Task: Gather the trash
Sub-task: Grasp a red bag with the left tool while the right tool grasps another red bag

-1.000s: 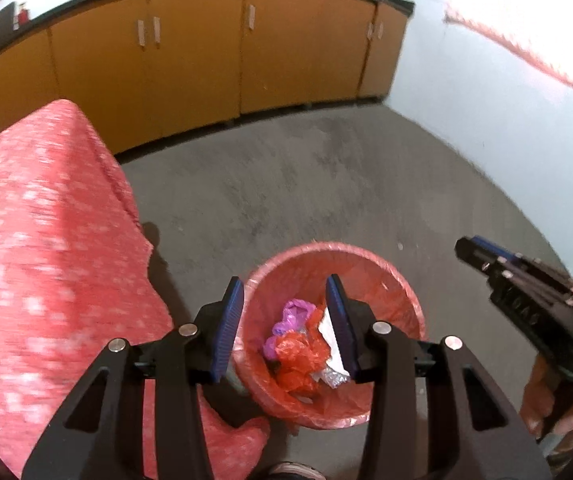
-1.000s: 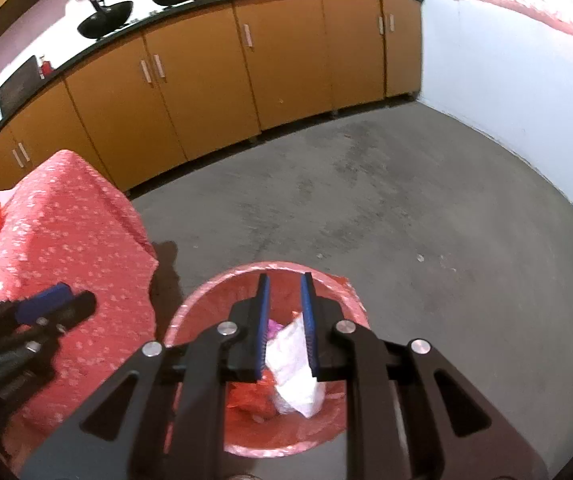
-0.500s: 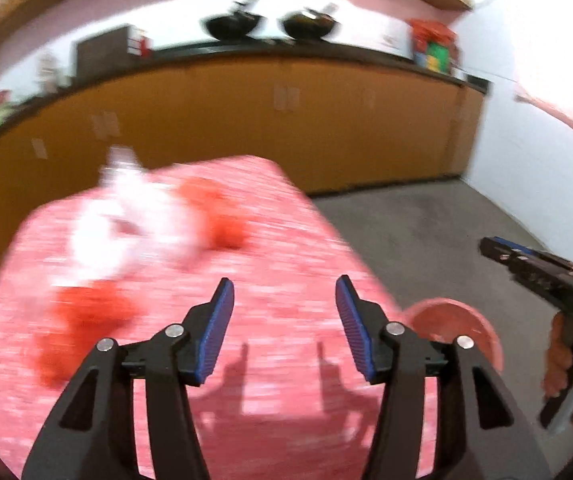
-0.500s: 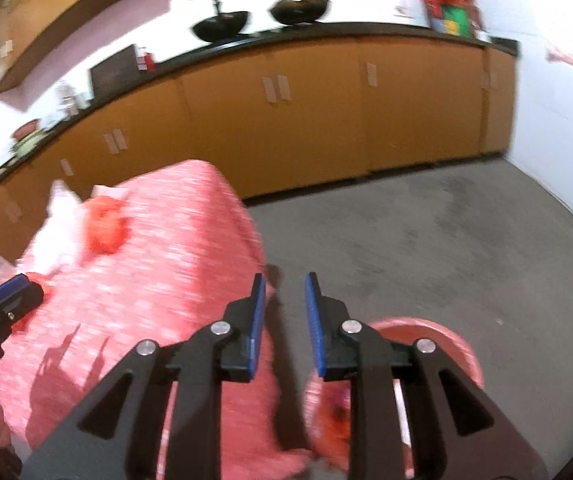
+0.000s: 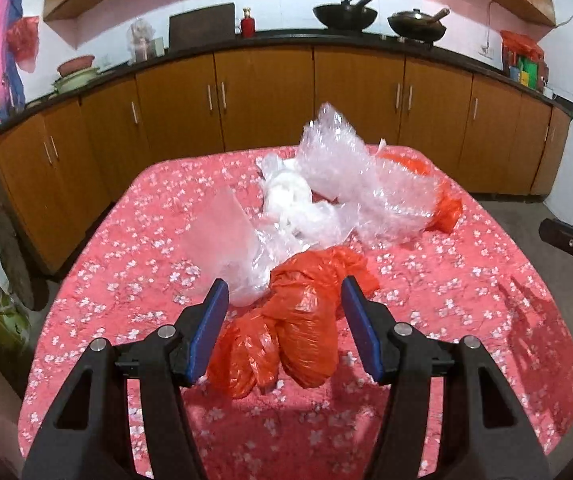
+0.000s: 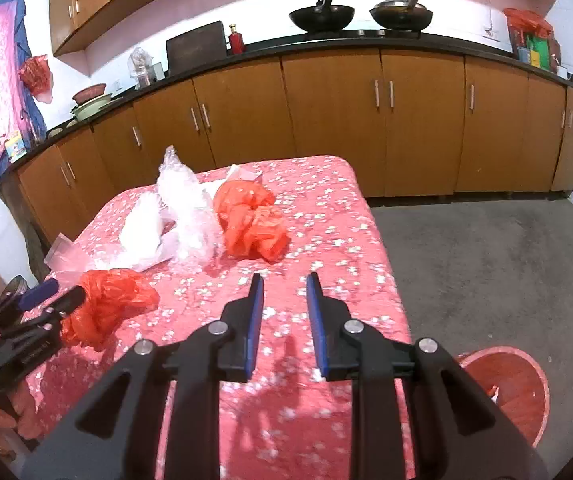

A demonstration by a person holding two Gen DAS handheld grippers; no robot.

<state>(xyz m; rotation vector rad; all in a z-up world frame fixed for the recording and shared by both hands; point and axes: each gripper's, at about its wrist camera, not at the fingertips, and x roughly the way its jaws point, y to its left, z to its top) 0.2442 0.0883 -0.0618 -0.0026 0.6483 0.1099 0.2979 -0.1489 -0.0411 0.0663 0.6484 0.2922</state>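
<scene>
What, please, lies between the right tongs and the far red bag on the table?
Only bare floral tablecloth lies between the right tongs and the far red bag, as the right wrist view shows.

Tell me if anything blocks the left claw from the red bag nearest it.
Nothing visible does. The left claw is open, its jaws either side of the near red bag on the table. Clear plastic wrap lies just beyond its left finger, not between.

The desk (image 5: 466, 280) is covered in matt floral cloth. Glossy crinkled plastic is seen in the orange bag (image 5: 298, 328) and the clear wrap (image 5: 358, 184) at 12 o'clock.
</scene>
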